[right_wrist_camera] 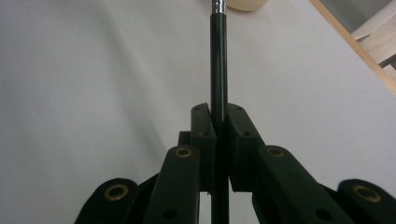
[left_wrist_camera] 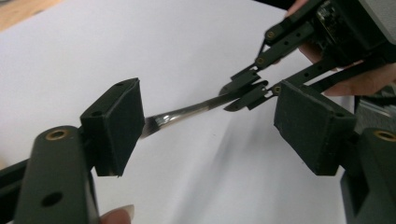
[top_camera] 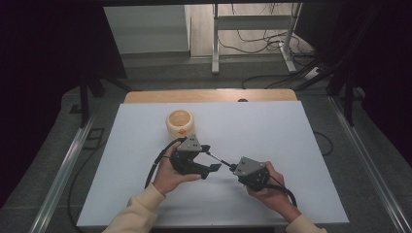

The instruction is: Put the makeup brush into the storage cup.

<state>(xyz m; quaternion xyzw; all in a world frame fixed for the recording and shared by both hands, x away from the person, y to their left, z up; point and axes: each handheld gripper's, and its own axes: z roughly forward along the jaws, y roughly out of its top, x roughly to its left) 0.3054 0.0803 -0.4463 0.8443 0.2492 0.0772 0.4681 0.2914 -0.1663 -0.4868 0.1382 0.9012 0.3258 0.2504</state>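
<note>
Handover done: right gripper [top_camera: 235,169] clamped on brush handle [right_wrist_camera: 218,70]; left gripper [top_camera: 215,157] jaws wide, bristles between, untouched. Left: drop into holder [top_camera: 180,122].

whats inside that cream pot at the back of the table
From the high view the cream pot looks hollow, with only its pale inner wall showing. The bottom is too small and shadowed to tell whether anything lies there. An orange mark sits on its front.
</note>
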